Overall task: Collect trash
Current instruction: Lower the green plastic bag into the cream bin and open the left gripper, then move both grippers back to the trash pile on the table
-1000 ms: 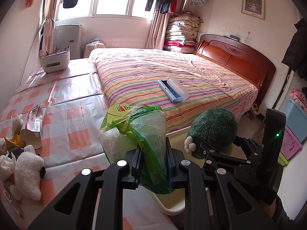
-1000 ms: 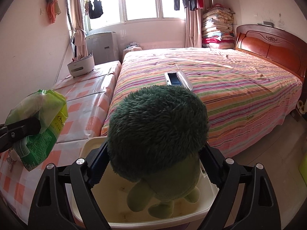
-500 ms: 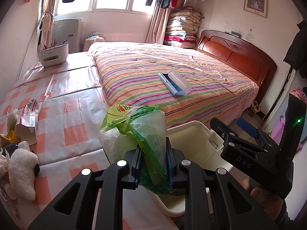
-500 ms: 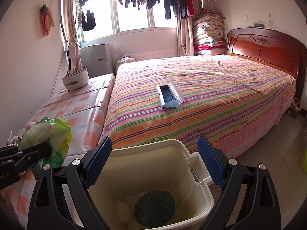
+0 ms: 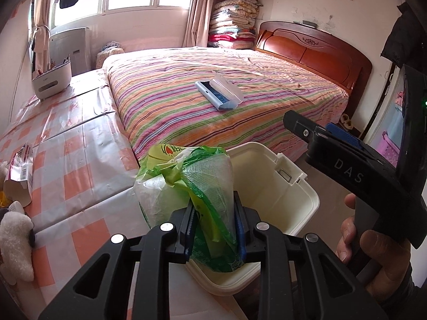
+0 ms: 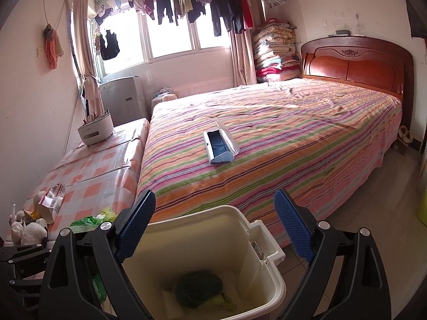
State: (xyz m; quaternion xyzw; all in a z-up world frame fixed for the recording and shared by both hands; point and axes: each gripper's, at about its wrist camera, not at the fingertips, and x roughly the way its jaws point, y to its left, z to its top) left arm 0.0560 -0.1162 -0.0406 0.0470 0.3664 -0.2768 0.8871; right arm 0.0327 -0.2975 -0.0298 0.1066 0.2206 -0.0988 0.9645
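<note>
- The left hand-held gripper [image 5: 214,229] grasps a crumpled green plastic bag [image 5: 197,184]; its jaws have just been opening a little, yet the bag sits pinched between the pads, above the near rim of the bin.
- The right hand-held gripper [image 6: 214,225] is released, jaws spread wide with nothing between them, above the cream bin [image 6: 269,272].
- A green plush toy [image 6: 198,289] lies at the bottom of the bin.
- The bin stands on the floor between the checkered desk [image 5: 80,160] and the striped bed [image 6: 293,133].
- A torn carton [image 5: 20,170] lies on the desk.
</note>
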